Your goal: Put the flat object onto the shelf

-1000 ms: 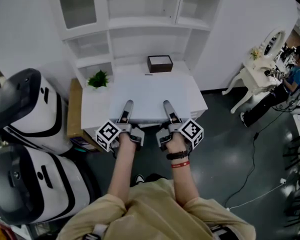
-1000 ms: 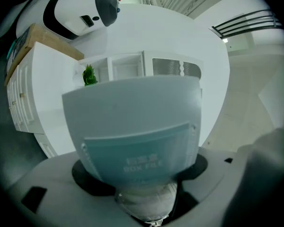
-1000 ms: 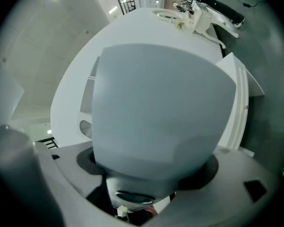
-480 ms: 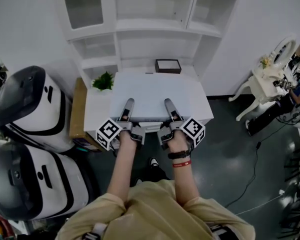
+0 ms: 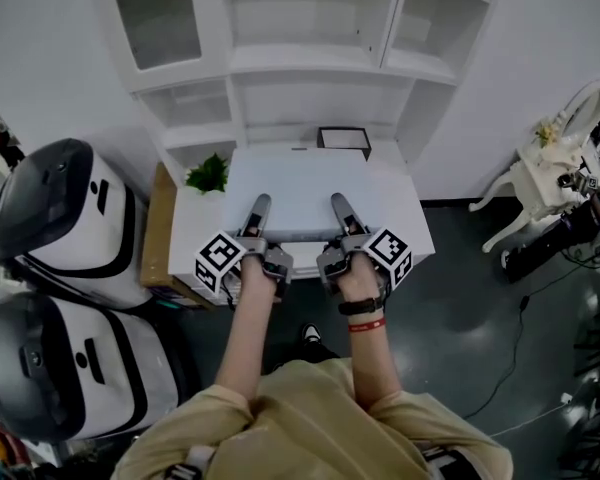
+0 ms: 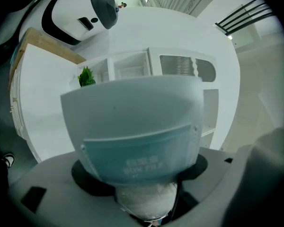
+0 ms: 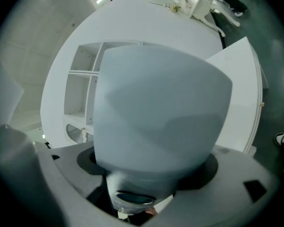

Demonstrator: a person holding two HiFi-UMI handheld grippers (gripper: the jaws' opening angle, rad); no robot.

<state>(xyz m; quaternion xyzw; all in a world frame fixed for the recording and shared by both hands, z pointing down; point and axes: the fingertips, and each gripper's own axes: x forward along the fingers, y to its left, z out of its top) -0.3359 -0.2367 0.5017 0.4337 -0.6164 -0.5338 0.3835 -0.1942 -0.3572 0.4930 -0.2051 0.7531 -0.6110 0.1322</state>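
A wide, flat, pale blue-grey file box (image 5: 302,188) is held level by its near edge, with a gripper at each side. My left gripper (image 5: 259,204) is shut on its left part and my right gripper (image 5: 337,202) on its right part, one finger of each lying along the top. The same box (image 6: 132,126) fills the left gripper view, its printed flap facing the camera. In the right gripper view the box (image 7: 161,112) hides most of what lies ahead. The white shelf unit (image 5: 310,68) with open compartments stands straight ahead, beyond a white counter (image 5: 405,213) under the box.
A small green plant (image 5: 208,173) stands on the counter's left, and a dark box with a white top (image 5: 343,139) sits at its back. Two large white and black machines (image 5: 50,218) stand to the left. A wooden board (image 5: 156,230) leans beside the counter. A white dressing table (image 5: 555,168) is at the right.
Both grippers have carried the flat box forward toward the shelf. The counter and shelf now sit closer and lower in the head view. The grip on the box is unchanged.
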